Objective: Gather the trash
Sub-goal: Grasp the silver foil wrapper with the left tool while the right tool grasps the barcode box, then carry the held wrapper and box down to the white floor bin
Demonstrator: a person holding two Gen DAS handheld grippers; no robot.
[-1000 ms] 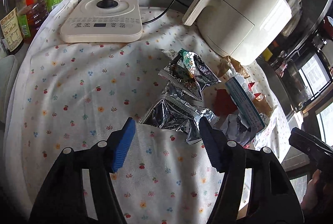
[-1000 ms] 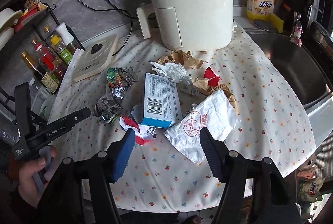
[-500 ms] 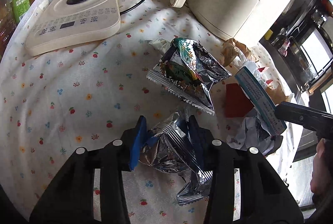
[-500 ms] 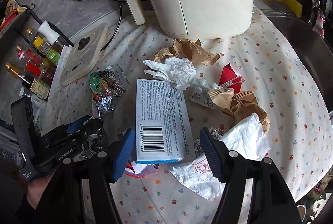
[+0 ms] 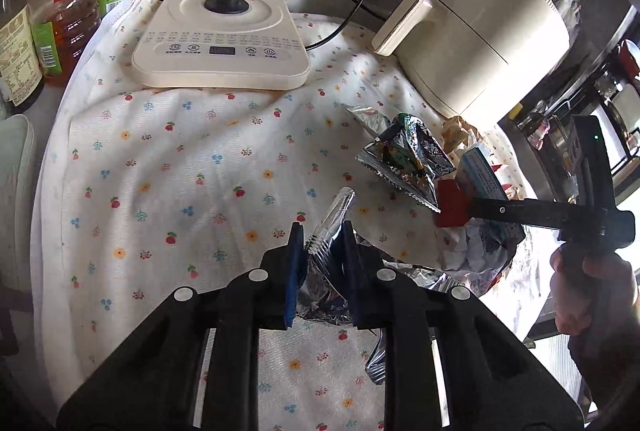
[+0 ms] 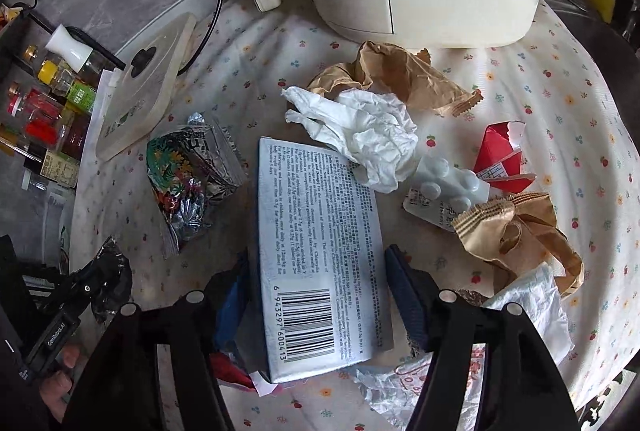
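Now the foil wrapper (image 5: 326, 231) is sitting pinched in your left gripper (image 5: 320, 251), just above the cloth (image 5: 180, 159); its jaws have just been closing on it. Your right gripper (image 6: 316, 287) is straddling the box (image 6: 316, 251), jaws wide, not yet gripping. Risk: the crinkled foil is slipping out if the pinch is thin, and the box is skidding off its litter as you're closing.

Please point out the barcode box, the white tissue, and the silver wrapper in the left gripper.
box (image 6: 316, 251), right wrist view, printed top face
tissue (image 6: 368, 135), right wrist view, crumpled middle
silver wrapper (image 5: 334, 219), left wrist view, pinched upper end
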